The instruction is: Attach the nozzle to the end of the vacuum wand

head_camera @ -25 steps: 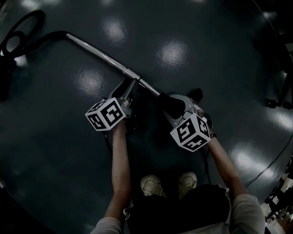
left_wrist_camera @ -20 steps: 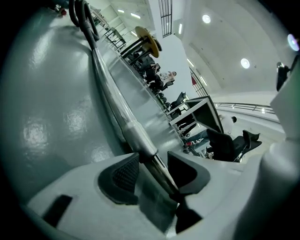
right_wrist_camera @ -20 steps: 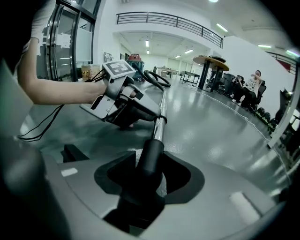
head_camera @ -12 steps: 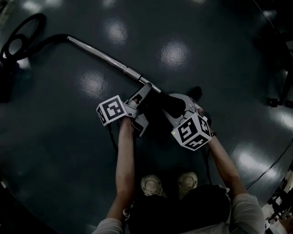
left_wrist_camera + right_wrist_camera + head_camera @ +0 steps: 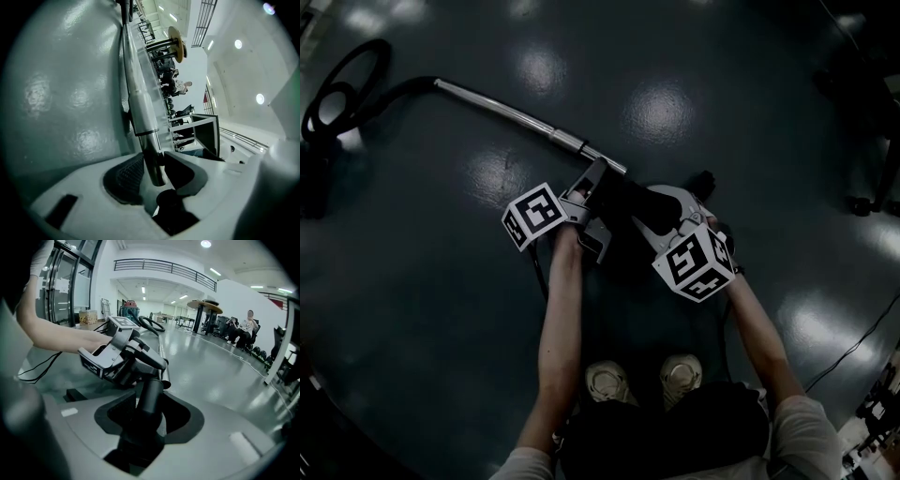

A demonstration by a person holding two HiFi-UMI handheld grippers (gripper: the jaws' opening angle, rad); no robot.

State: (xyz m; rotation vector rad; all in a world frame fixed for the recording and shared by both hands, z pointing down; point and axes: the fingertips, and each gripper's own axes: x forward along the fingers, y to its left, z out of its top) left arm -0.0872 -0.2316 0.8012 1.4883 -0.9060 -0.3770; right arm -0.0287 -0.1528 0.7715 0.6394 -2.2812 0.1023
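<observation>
The chrome vacuum wand (image 5: 506, 110) lies on the dark floor, running from upper left down to its free end near my left gripper (image 5: 598, 183). In the left gripper view the wand's thin end (image 5: 151, 157) sits between the pads of the left gripper (image 5: 152, 166), whose jaws have just been closing and now press on it. My right gripper (image 5: 652, 214) is shut on the black nozzle (image 5: 623, 199), whose tip points at the wand's end. The right gripper view shows the nozzle (image 5: 151, 392) in the right gripper (image 5: 147, 404), just short of the left gripper (image 5: 136, 359) and the wand's tip (image 5: 162, 352).
The black hose (image 5: 347, 80) loops at the far left. My shoes (image 5: 609, 380) stand directly below the grippers. A cable (image 5: 853, 337) and a chair base (image 5: 872, 211) are at the right. People sit by a tall round table (image 5: 206, 305) far off.
My left gripper has slid right along the wand to its end, rolled, and closed on it. The right gripper with the nozzle has barely moved.
</observation>
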